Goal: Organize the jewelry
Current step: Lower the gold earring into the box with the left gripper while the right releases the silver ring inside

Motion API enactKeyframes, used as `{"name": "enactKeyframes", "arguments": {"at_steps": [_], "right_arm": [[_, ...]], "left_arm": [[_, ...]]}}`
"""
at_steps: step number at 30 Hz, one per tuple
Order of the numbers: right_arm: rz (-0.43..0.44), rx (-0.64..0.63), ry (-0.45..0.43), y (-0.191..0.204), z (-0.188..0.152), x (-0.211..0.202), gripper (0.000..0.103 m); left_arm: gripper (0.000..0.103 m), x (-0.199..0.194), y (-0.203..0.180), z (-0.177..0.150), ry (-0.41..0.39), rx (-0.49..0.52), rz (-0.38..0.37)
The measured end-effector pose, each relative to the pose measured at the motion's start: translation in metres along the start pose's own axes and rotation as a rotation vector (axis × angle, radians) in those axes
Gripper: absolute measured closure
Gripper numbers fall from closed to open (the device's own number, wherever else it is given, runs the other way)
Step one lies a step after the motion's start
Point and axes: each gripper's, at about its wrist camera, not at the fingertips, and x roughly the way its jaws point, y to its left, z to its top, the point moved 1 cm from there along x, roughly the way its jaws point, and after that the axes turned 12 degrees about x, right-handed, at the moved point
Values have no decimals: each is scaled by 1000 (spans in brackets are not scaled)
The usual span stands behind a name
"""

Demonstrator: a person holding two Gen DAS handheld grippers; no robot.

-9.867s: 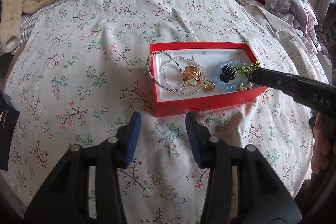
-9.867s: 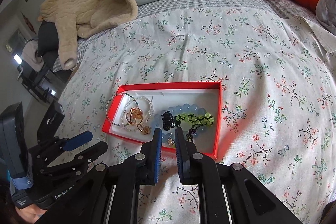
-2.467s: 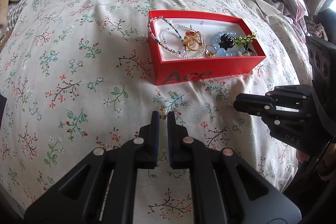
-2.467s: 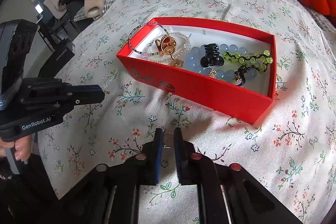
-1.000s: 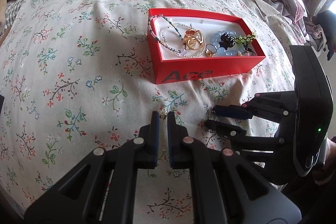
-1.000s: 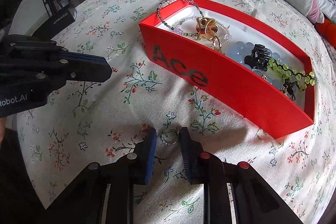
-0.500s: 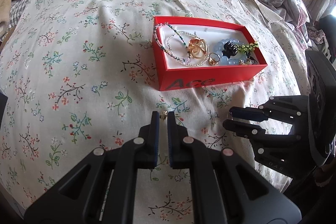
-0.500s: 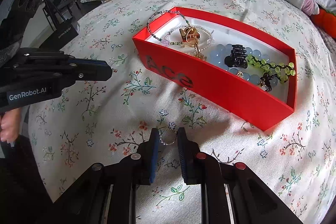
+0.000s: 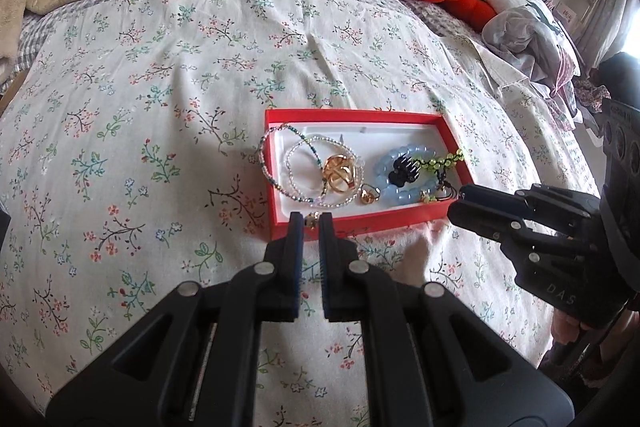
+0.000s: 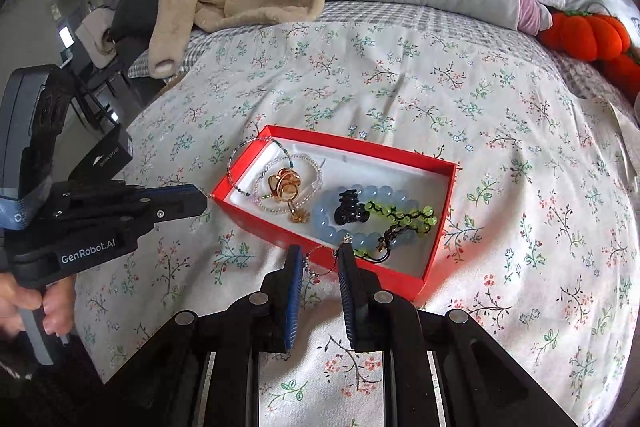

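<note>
Pinching small gold earring (image 9: pixel 312 218) in my left hand-held gripper (image 9: pixel 308 223); right hand-held gripper (image 10: pixel 321 261) clasping hoop earring (image 10: pixel 320 261), both at red box (image 10: pixel 400 277) near wall.

Bright with soft daylight from the window glare (image 9: pixel 628 39) at the right edge, casting a faint shadow beside the red box (image 10: pixel 436 239) on the bed (image 9: pixel 160 75), sharp at centre, strongly bowed and black-vignetted toward the fisheye corners.
</note>
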Motion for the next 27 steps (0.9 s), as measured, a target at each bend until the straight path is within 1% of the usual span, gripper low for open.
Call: {"name": "enactKeyframes", "arguments": {"at_steps": [2,5,10,12,14,19,20,22,27], "right_arm": [[-13,16,-19,-5,5,-2,85],[-24,52,-29,-15,9,-3,85],[-35,76,-34,-22,10,-5,85],[-33,80,-36,-24,11,-7,85],[-37,77,-37,-23,11,-6,85],[-50,76,-40,-20,13,-2,85],[-55,77,-42,-20,14,-1,85],[-64,80,-44,-19,17,1,85],[-76,80,-62,-15,26,5,84]], "left_arm": [[94,6,-4,6,-12,5,17],[94,16,-10,13,-29,43,67],[94,29,-13,15,-24,69,114],[90,30,-14,16,-33,74,123],[72,29,-17,17,-38,84,140],[66,19,-22,18,-50,110,143],[61,17,-22,17,-50,110,144],[56,13,-22,15,-44,109,154],[52,8,-22,8,-26,116,169]]}}
